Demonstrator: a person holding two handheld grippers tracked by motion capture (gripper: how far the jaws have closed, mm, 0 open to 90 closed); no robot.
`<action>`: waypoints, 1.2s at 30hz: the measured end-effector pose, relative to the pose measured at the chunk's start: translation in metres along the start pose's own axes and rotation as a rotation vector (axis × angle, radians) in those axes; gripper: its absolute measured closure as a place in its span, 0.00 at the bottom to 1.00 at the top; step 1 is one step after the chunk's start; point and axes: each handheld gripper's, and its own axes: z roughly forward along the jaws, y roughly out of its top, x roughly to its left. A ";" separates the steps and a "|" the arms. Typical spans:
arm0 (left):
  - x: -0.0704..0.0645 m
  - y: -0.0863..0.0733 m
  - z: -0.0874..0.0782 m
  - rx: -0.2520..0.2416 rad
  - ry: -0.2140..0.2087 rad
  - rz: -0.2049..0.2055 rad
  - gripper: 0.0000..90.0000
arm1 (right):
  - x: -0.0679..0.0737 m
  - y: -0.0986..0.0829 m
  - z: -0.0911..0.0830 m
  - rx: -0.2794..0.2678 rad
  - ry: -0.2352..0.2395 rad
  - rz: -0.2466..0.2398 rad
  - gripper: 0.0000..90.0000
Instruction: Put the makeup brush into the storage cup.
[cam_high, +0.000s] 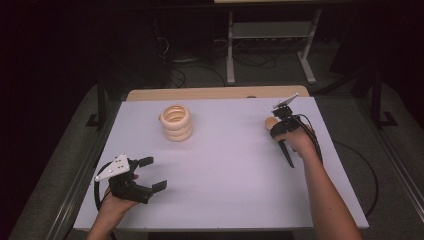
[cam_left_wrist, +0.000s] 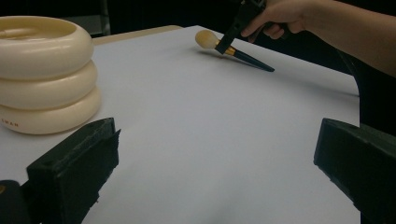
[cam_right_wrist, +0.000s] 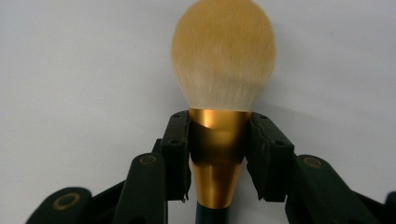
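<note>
A person sits at a white surface (cam_high: 225, 165) in a dark room, with a hand-held two-jaw tool in each hand.

The right tool (cam_high: 281, 121) is at the far right of the surface, seen from above. Its jaws are closed on a makeup brush (cam_high: 280, 137), pressing on either side of the brush's gold metal collar. In the right gripper view the right tool (cam_right_wrist: 218, 144) clamps that collar from both sides, and the makeup brush (cam_right_wrist: 223, 60) shows a rounded, fluffy head of pale tan bristles pointing away from the camera over the white surface (cam_right_wrist: 70, 70). A dark handle begins just below the collar. From the left gripper view, the makeup brush (cam_left_wrist: 233, 50) is tilted, its bristle head toward the middle of the surface and its slim dark handle sloping down toward the surface; whether the handle tip touches it I cannot tell.

The left tool (cam_high: 151, 174) is at the near left, held in the person's left hand (cam_high: 112, 207). Its jaws are spread wide apart and hold nothing. In the left gripper view the left tool (cam_left_wrist: 219, 163) shows bare white surface between its two black jaws.

A cream-coloured holder (cam_high: 176, 121), shaped like three stacked rings with an open top, stands upright toward the far left-centre of the surface, well apart from both tools. In the left gripper view the holder (cam_left_wrist: 44, 74) is ahead and to the left of the open jaws.
</note>
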 end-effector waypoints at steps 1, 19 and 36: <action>0.000 0.000 0.000 0.000 0.000 0.000 0.00 | 0.000 0.000 -0.002 -0.011 0.004 0.006 0.68; 0.000 0.000 0.000 0.002 -0.001 0.000 0.00 | 0.001 -0.011 -0.035 -0.184 0.102 0.036 0.68; 0.000 0.001 0.000 0.007 0.001 0.010 0.00 | -0.002 -0.025 -0.057 -0.335 0.170 0.011 0.68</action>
